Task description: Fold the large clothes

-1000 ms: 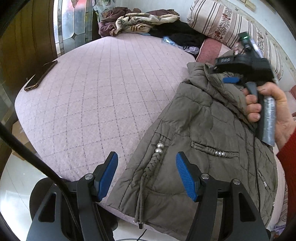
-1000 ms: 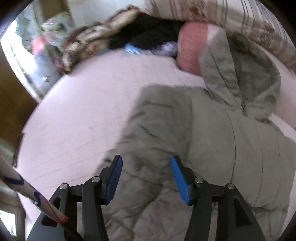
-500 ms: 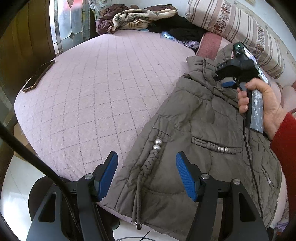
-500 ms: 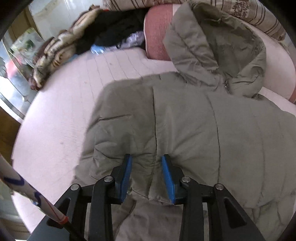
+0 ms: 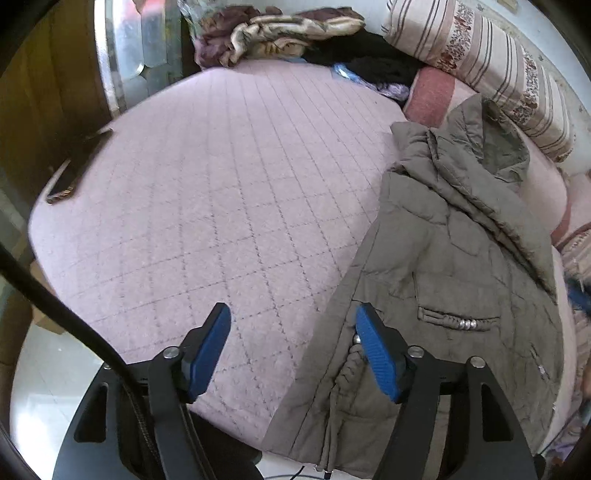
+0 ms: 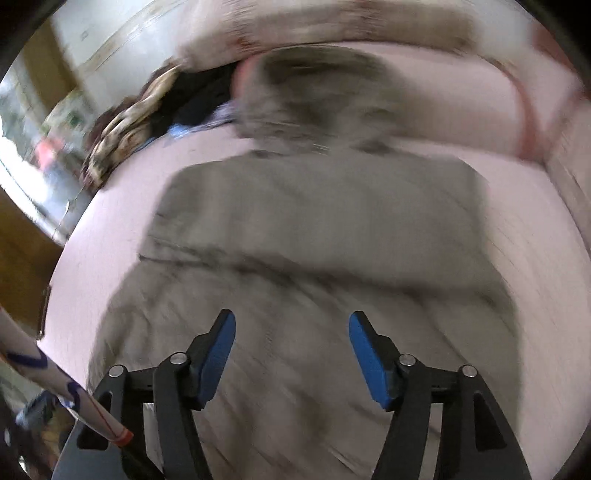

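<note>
An olive-grey padded hooded jacket (image 5: 443,280) lies on the pink quilted bed (image 5: 221,206), at its right side, hood toward the pillows and hem hanging over the near edge. My left gripper (image 5: 293,345) is open and empty above the bed's near edge, its right finger over the jacket's left hem. The right wrist view is blurred by motion: the jacket (image 6: 314,240) lies spread out below, hood at the far end. My right gripper (image 6: 291,354) is open and empty above the jacket's lower part.
A pile of clothes (image 5: 280,33) lies at the far end of the bed. A striped pillow (image 5: 480,62) and a pink pillow (image 5: 436,92) lie at the far right. A dark flat object (image 5: 79,166) lies on the bed's left edge by a wooden wall.
My right gripper opened from nearly shut on the jacket and pulled back toward the hem, leaving the left wrist view. My left gripper shifted left, so the jacket sits further right.
</note>
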Action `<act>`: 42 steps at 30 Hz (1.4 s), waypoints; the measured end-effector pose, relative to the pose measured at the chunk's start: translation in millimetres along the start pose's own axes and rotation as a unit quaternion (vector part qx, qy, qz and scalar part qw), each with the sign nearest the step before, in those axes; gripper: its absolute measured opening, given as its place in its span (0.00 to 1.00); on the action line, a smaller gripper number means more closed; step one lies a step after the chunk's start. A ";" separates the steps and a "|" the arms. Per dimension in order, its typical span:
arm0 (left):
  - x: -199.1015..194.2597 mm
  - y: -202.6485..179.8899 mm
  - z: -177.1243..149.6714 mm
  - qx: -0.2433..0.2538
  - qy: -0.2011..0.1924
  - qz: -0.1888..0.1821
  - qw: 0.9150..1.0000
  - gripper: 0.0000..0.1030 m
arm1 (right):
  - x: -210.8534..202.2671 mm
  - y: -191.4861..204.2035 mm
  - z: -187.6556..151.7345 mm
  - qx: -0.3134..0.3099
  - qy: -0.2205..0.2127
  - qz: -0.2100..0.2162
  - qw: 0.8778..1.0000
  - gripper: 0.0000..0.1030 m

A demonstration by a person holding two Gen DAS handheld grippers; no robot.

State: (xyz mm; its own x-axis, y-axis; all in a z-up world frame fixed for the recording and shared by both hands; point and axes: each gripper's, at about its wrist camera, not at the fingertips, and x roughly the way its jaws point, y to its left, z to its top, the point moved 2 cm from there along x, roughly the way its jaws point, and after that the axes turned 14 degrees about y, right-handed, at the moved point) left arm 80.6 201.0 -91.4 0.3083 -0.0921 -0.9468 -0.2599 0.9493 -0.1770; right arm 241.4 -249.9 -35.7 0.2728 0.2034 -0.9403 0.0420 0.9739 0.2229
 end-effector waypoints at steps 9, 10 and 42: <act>56.9 -16.6 6.6 0.042 0.114 -0.131 0.984 0.71 | -30.9 -176.7 -132.5 0.194 0.021 -0.040 0.980 0.76; 58.8 -19.6 5.0 0.043 0.110 -0.126 0.985 0.71 | -25.5 -180.3 -143.1 0.197 0.029 -0.034 0.979 0.76; -137.7 -89.8 -23.6 0.117 -0.113 0.007 0.987 0.70 | -164.9 -55.8 -142.1 0.063 -0.111 0.037 0.991 0.50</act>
State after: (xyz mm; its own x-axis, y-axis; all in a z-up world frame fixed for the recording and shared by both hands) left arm 39.9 121.3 48.5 0.5096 -0.0335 -0.8598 -0.0555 0.9959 -0.0717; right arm 57.5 -323.6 70.3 0.4839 0.2339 -0.8433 0.1294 0.9339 0.3333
